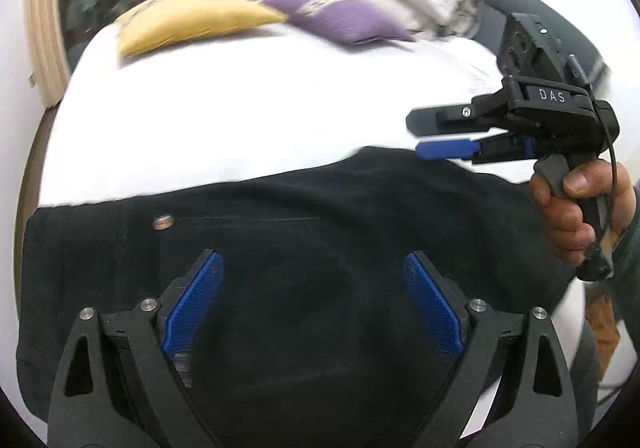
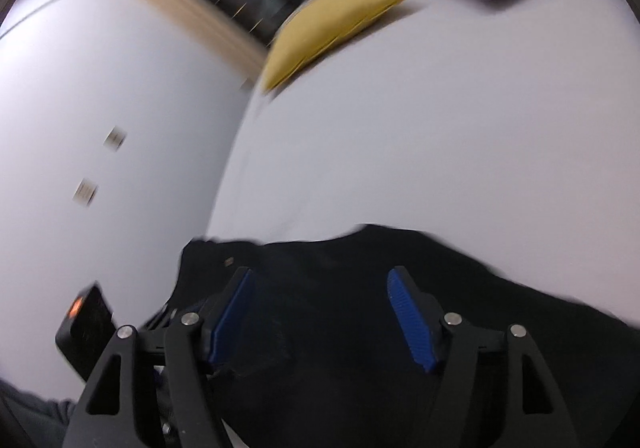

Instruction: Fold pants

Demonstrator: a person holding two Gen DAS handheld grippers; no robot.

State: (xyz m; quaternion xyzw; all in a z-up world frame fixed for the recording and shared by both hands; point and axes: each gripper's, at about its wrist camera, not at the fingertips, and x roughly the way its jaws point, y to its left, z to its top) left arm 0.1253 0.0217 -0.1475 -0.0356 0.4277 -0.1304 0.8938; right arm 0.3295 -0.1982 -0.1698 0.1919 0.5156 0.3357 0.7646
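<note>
Black pants (image 1: 304, 248), bare white sheet (image 1: 248, 120) beyond

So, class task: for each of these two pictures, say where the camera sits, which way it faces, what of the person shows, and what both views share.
Left wrist: on the left gripper, looking down over black pants towards pillows; the right gripper and right hand show at the right.
Right wrist: on the right gripper, jaws open, tilted over the pants' edge; a grey sleeve shows at the corner.
Shared: pants, white bed, yellow pillow, purple pillow.
</note>
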